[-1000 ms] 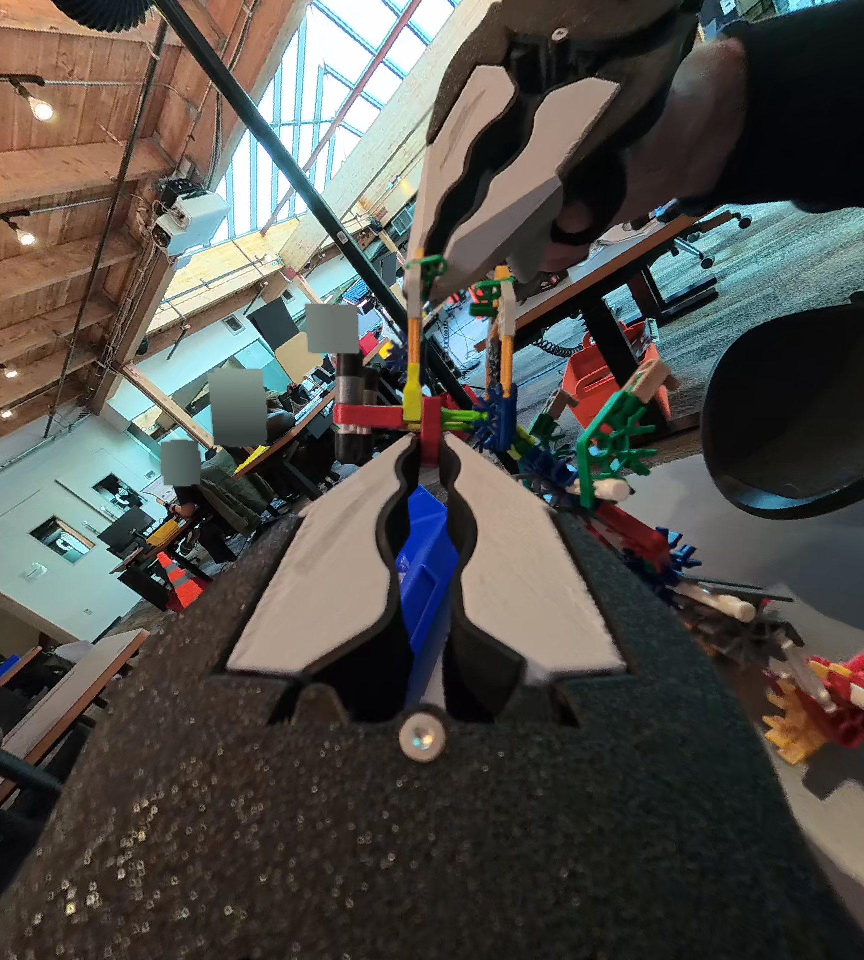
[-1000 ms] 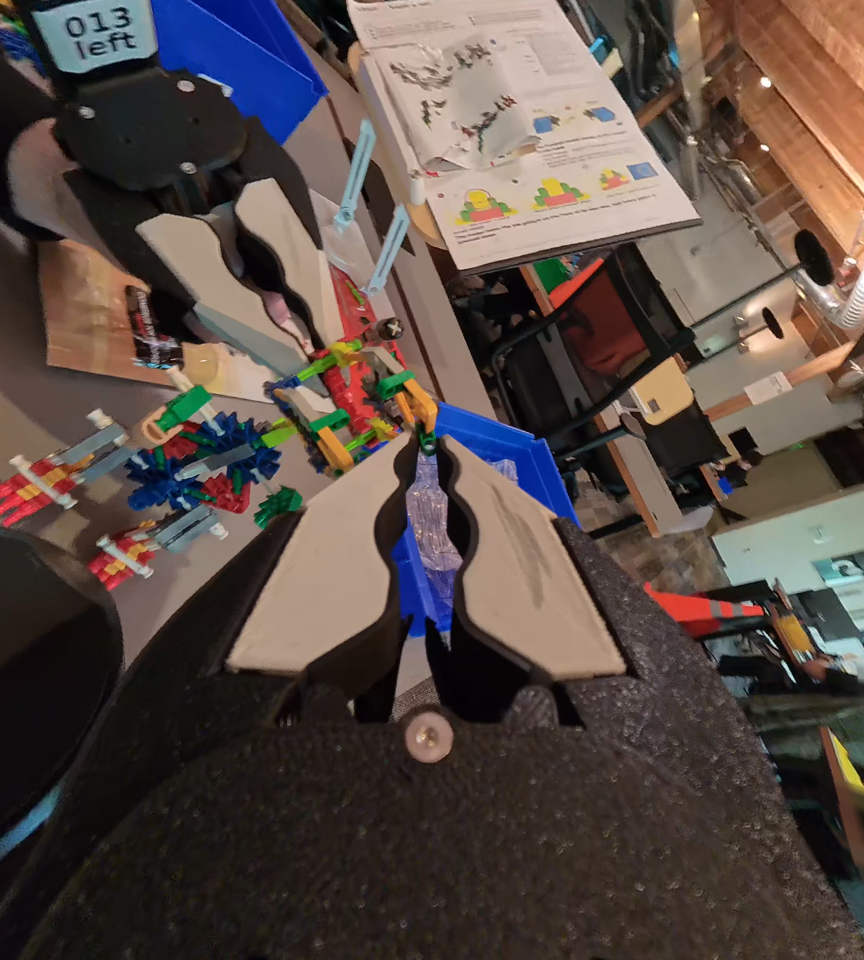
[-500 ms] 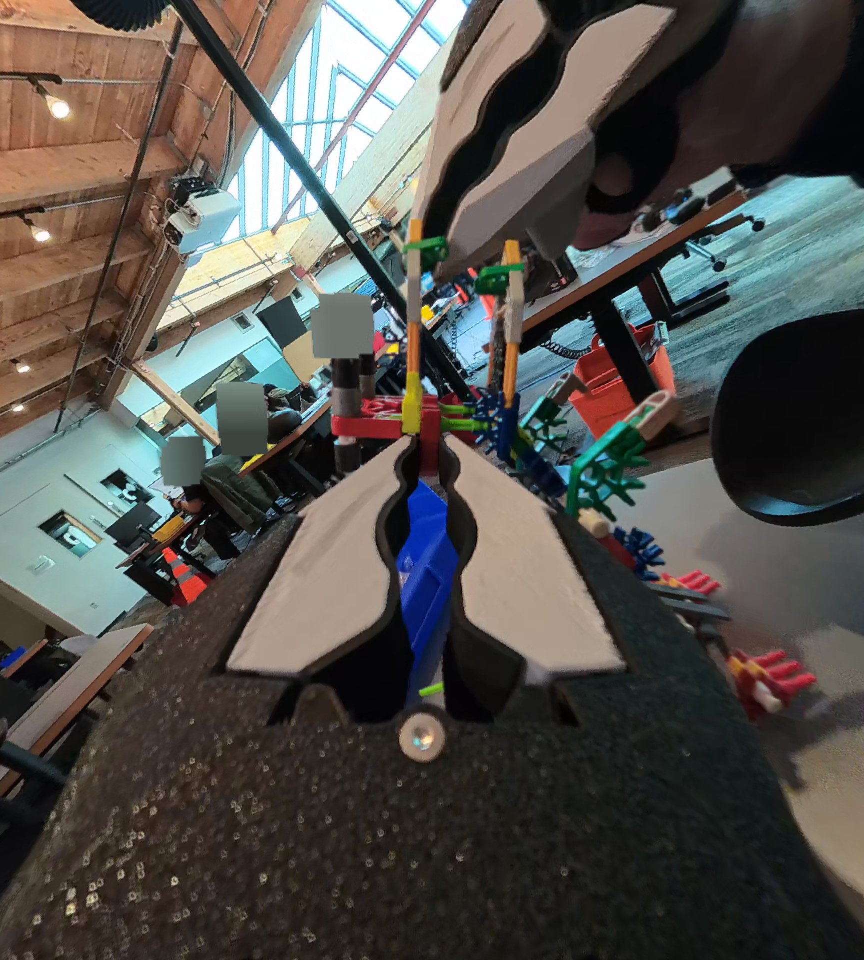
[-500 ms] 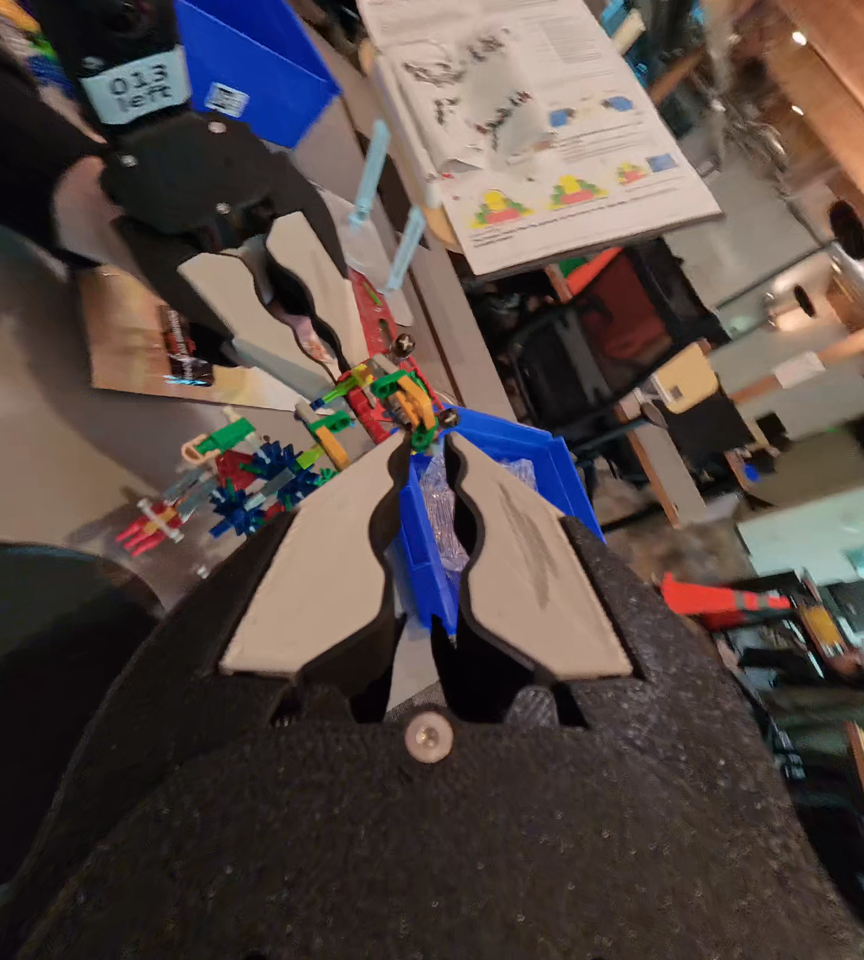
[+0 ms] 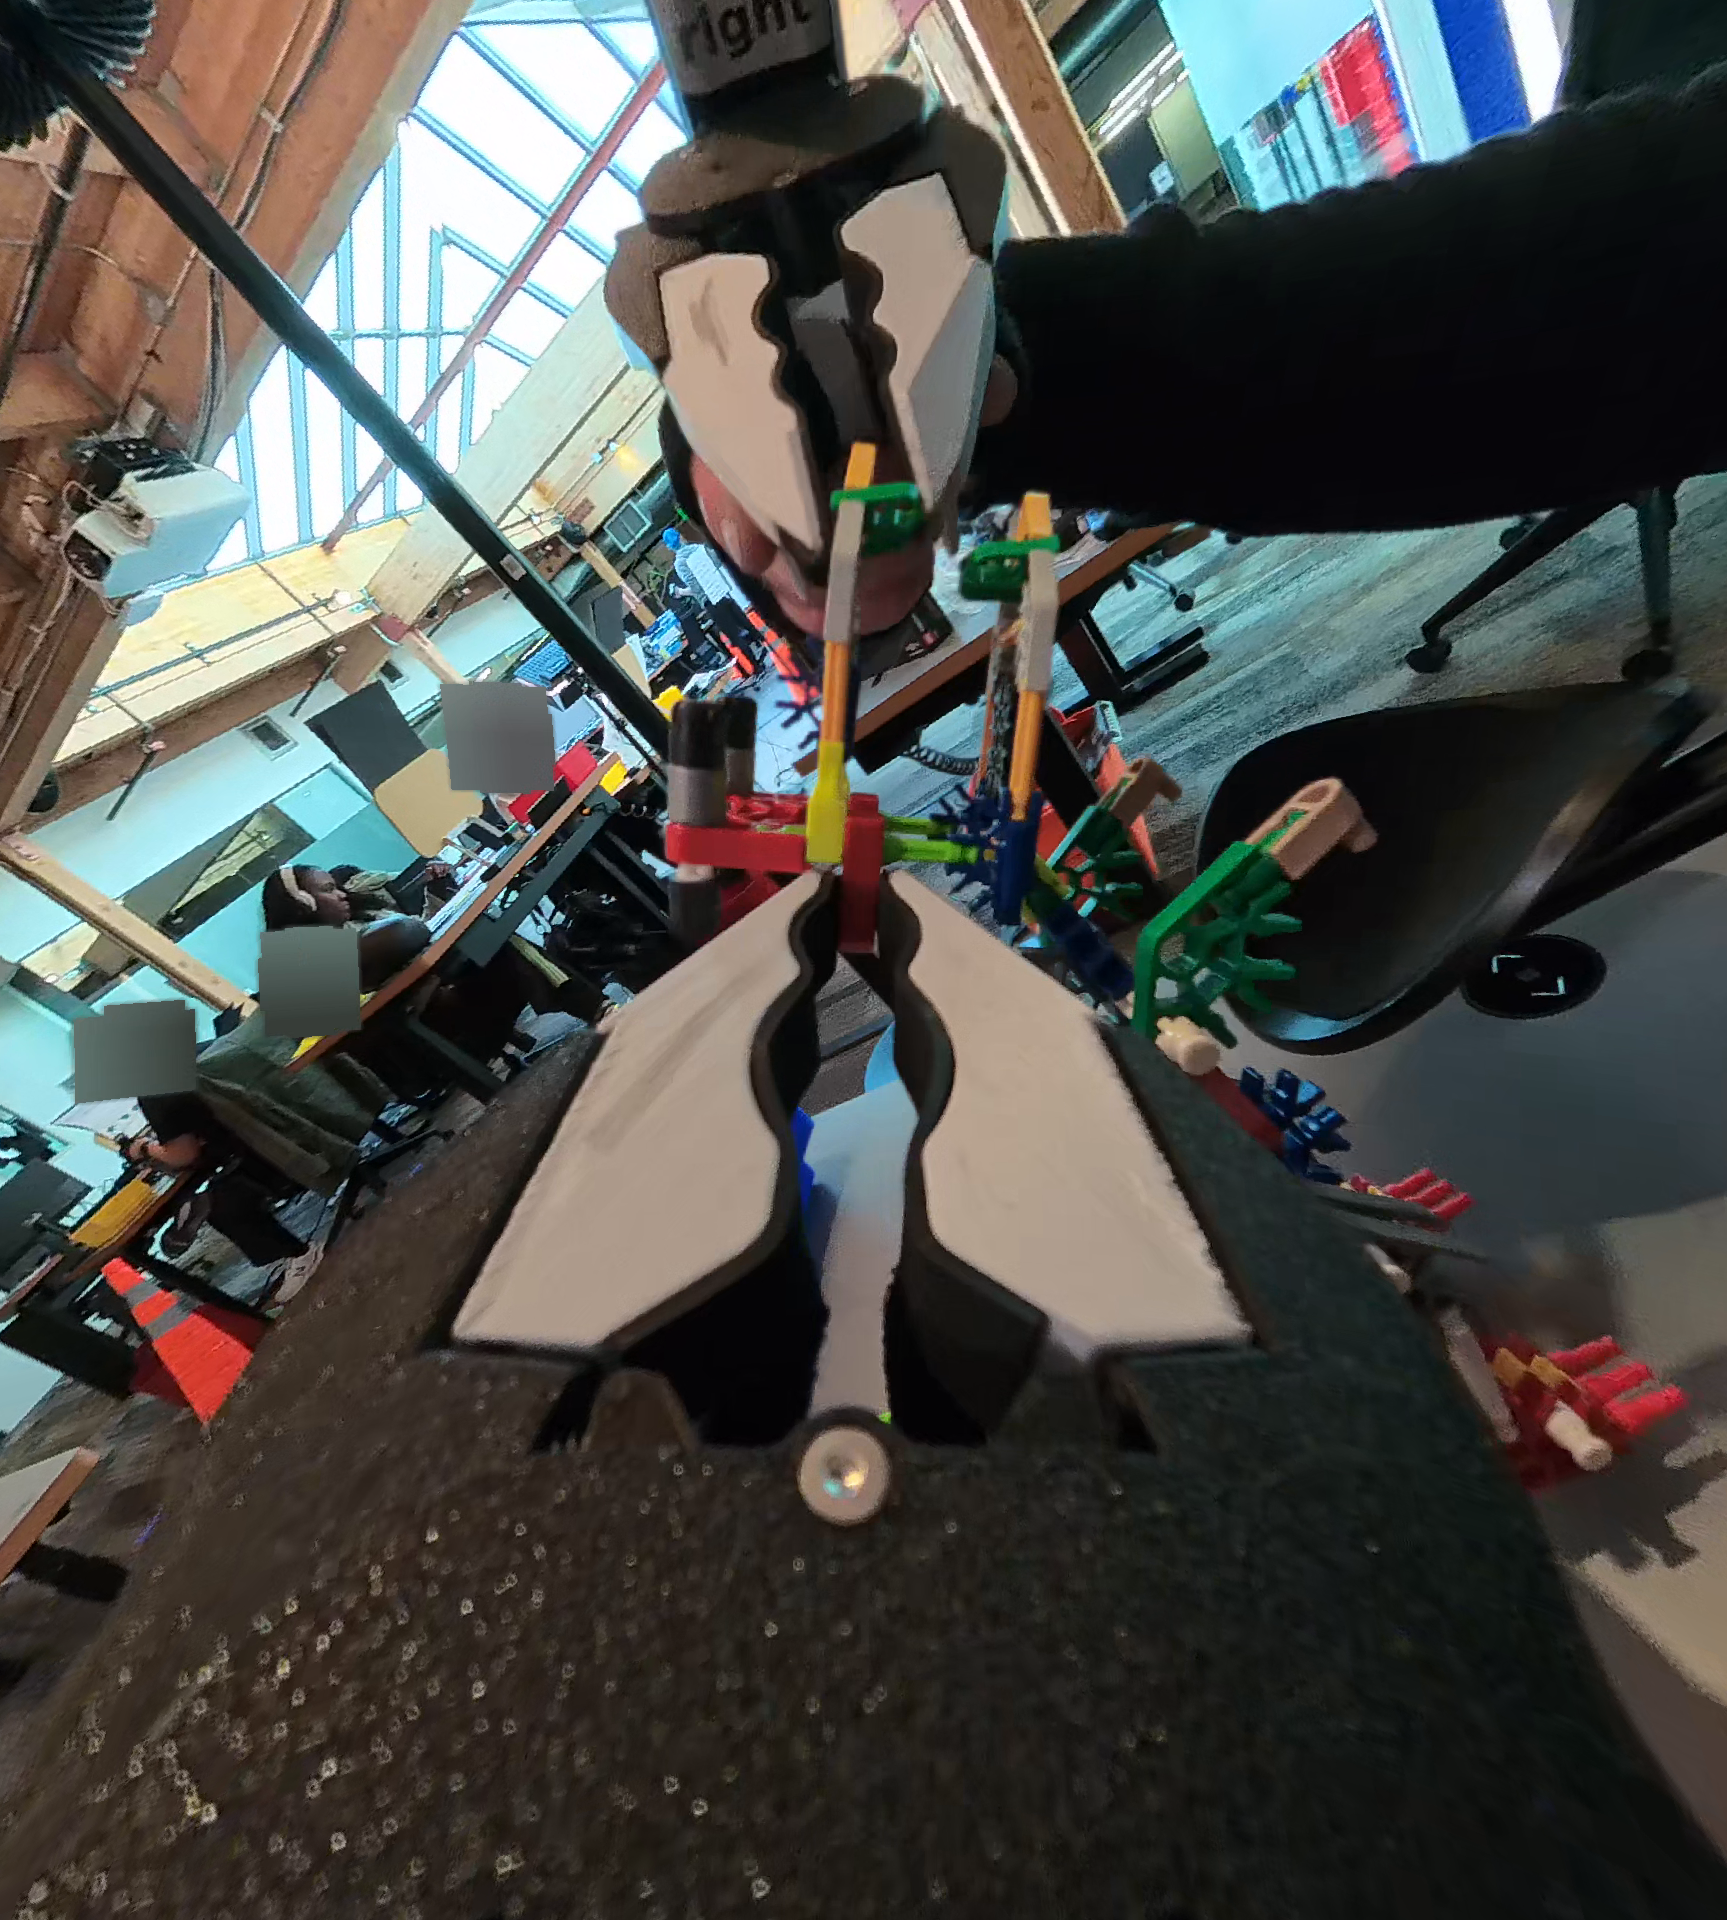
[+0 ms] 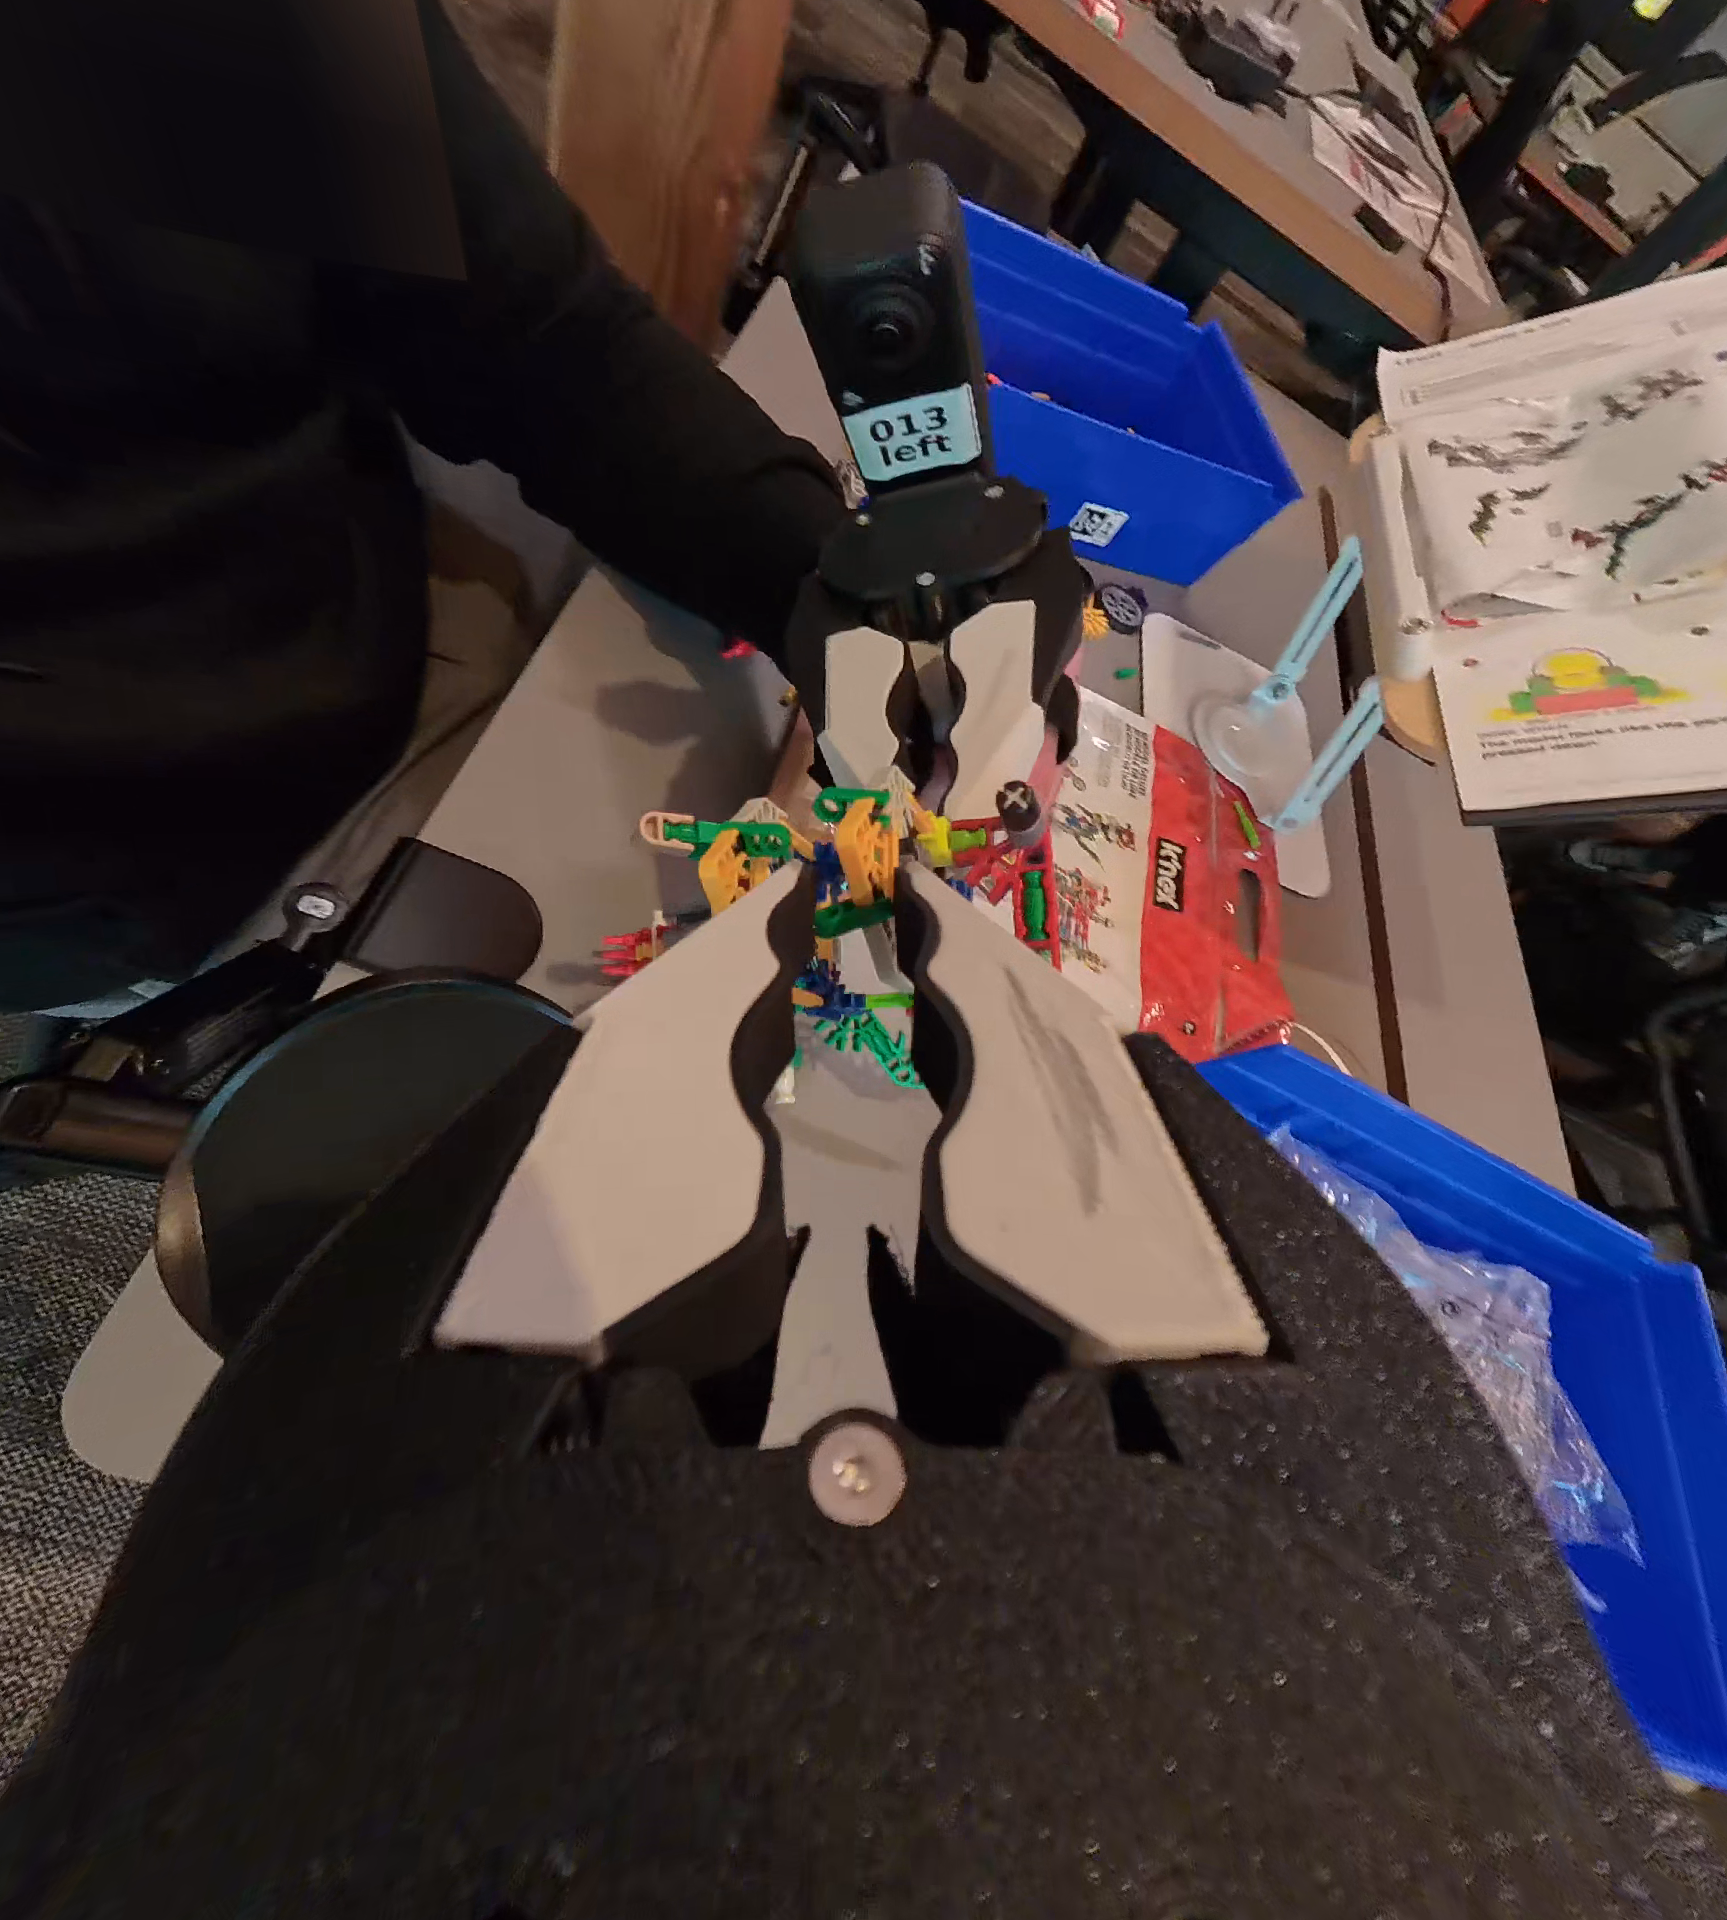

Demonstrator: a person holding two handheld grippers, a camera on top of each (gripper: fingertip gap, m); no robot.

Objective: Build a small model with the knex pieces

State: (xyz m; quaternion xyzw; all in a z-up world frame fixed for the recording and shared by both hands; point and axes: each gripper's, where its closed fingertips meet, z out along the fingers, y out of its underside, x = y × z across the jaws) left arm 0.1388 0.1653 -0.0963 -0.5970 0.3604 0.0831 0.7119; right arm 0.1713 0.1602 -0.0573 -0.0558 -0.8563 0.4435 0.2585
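A rod-and-connector toy model (image 5: 843,831) in red, yellow, orange, green and blue is held between both grippers above a grey table (image 6: 630,665). My left gripper (image 5: 854,883) is shut on the model's red piece at its lower end. My right gripper (image 5: 874,509) comes down from above and is shut on a green connector (image 5: 880,514) on top of an orange rod. In the right wrist view my right gripper (image 6: 848,878) pinches the model (image 6: 859,842), and the left gripper (image 6: 900,769) faces it from the far side. A black stub with a grey band (image 5: 698,800) sticks up from the model's left.
Loose red pieces (image 5: 1565,1423) and green and blue pieces (image 6: 859,1029) lie on the table. A red and white bag (image 6: 1191,883), two blue bins (image 6: 1129,457) (image 6: 1565,1351) and a propped instruction sheet (image 6: 1617,582) stand around. A black chair (image 5: 1461,862) is close by.
My right gripper has swung up and over the model and now looks down on the table. The model stays gripped at both ends and stands more upright.
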